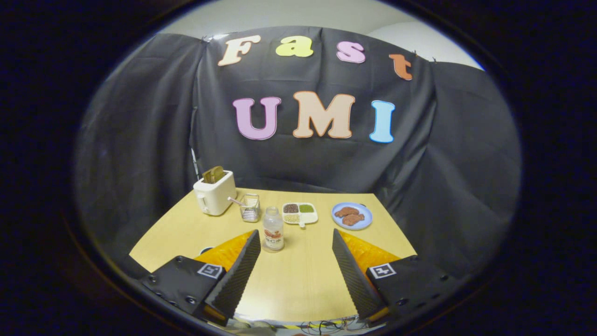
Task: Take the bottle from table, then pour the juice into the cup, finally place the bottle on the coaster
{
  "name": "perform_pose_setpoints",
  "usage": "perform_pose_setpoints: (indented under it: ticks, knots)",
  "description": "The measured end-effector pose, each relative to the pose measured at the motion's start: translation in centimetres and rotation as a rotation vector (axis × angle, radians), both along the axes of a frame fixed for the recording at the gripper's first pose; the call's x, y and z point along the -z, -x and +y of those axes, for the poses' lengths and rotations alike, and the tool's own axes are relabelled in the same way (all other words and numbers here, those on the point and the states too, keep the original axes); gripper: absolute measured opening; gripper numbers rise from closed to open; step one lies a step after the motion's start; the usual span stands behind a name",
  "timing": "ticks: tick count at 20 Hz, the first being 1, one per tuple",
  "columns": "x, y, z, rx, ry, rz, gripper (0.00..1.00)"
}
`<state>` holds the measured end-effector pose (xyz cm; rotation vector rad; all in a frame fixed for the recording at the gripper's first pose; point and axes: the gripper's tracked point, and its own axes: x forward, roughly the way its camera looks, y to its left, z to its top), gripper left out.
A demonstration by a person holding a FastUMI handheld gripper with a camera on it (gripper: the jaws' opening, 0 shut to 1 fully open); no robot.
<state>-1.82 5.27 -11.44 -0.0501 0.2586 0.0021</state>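
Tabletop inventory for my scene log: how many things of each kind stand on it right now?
Bottle: 1
Toaster: 1
Wire basket: 1
Divided dish: 1
Blue plate: 1
Total: 5
The open gripper hovers short of the bottle.

The tool hangs level above the bench with its two ribbed fingers spread wide apart, tips pointing forward and leaning slightly toward each other, nothing pressed between them, each finger carrying a square marker near its base.
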Motion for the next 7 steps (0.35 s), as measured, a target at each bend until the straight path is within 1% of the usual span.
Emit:
perform_pose_setpoints:
  ticks: [7]
  knots:
    - [-2.6, 1.9, -0.4, 0.007, 0.036, -0.040, 0.97]
